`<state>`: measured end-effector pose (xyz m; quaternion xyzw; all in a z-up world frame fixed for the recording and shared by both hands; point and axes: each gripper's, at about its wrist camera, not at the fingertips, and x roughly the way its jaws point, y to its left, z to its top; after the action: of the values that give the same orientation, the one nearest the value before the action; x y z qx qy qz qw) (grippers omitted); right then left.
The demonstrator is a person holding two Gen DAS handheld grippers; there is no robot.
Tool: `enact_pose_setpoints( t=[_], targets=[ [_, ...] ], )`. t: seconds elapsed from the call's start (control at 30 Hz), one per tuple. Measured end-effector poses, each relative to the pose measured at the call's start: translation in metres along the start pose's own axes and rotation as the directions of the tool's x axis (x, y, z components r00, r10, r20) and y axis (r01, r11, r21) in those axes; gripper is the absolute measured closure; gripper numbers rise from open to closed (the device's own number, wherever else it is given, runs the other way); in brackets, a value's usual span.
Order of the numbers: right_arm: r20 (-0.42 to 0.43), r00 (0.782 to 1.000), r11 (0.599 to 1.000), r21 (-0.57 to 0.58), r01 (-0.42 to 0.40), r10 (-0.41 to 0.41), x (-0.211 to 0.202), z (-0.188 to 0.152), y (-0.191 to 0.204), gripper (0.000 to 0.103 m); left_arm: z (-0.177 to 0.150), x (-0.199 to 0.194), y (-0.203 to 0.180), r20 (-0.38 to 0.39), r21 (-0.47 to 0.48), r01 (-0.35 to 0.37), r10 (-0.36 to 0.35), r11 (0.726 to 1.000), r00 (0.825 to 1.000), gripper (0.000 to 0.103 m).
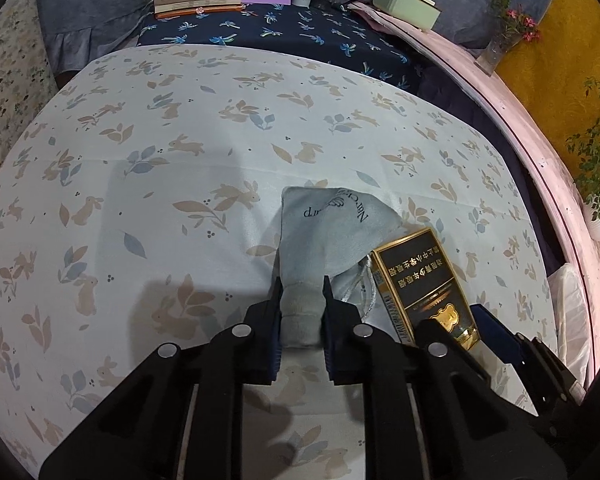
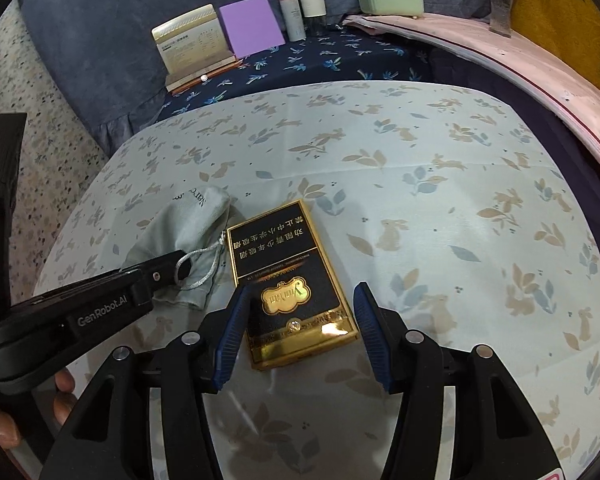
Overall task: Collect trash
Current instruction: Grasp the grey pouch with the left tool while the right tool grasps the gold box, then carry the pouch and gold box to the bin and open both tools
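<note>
Pouch (image 1: 320,236): lying on the cloth (image 1: 140,160), touching the box (image 2: 288,280).
Left gripper (image 1: 300,300): pinching the pouch's neck.
Right gripper (image 2: 300,320): straddling the box, jaws standing apart.
Risk: cord (image 2: 208,264) snagging the box; glossy box slipping sideways.

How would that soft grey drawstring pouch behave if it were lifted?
The soft grey drawstring pouch would probably sag: its fabric already bunches between the left gripper's pads. It looks light and nearly empty, lying flat. Its silver cord would likely dangle.
</note>
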<state>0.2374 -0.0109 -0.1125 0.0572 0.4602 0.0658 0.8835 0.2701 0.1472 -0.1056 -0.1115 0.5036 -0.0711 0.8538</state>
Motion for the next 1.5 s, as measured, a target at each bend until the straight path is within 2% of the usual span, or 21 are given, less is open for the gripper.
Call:
enact_pose_setpoints(
  t=[0.07,0.13,0.27,0.33,0.37,0.4,0.57,0.73,1.1,1.3,1.5],
  targets=[
    [0.003,1.0,1.0,-0.003,-0.002,0.002,0.004,0.0,0.002,0.043,0.0,0.0,0.0,0.002,0.005,0.012,-0.012,1.0,1.0,0.085],
    [0.004,1.0,1.0,-0.007,0.003,-0.003,0.006,0.0,0.004,0.042,0.001,0.0,-0.002,0.002,0.012,0.027,-0.027,1.0,1.0,0.076],
    [-0.006,1.0,0.999,-0.05,0.016,-0.016,0.007,-0.002,0.012,0.041,0.0,0.0,-0.006,0.01,0.023,0.018,-0.019,1.0,1.0,0.074],
    [0.004,0.999,0.995,-0.086,0.048,-0.047,0.007,-0.005,0.017,0.045,0.0,0.0,-0.008,0.009,0.03,0.01,-0.01,1.0,1.0,0.076],
    [0.008,0.998,0.994,-0.094,0.056,-0.056,0.006,-0.006,0.017,0.045,0.0,0.0,-0.008,0.002,0.029,0.017,-0.017,0.999,1.0,0.08],
    [0.01,0.999,0.995,-0.087,0.05,-0.05,0.005,-0.007,0.016,0.046,0.0,0.0,-0.008,-0.006,0.026,0.028,-0.028,0.999,1.0,0.088],
    [0.026,0.999,0.999,-0.041,0.032,-0.031,-0.007,-0.007,0.005,0.046,0.0,-0.011,-0.015,0.004,0.029,0.038,-0.038,0.999,0.999,0.093],
    [0.08,0.996,0.999,0.009,0.032,-0.033,-0.035,-0.002,-0.011,0.047,0.001,-0.033,-0.032,0.039,0.05,0.05,-0.052,0.998,0.998,0.093],
    [0.224,0.972,0.994,0.1,0.044,-0.065,-0.115,0.006,-0.056,0.047,-0.002,-0.089,-0.105,0.118,0.158,0.104,-0.124,0.982,0.985,0.093],
    [0.302,0.95,0.986,0.165,0.036,-0.085,-0.164,0.006,-0.093,0.047,-0.011,-0.111,-0.154,0.137,0.237,0.131,-0.167,0.963,0.976,0.093],
    [0.369,0.919,0.974,0.22,0.061,-0.141,-0.21,0.001,-0.13,0.047,-0.02,-0.128,-0.207,0.143,0.313,0.171,-0.224,0.934,0.964,0.093]
  ],
)
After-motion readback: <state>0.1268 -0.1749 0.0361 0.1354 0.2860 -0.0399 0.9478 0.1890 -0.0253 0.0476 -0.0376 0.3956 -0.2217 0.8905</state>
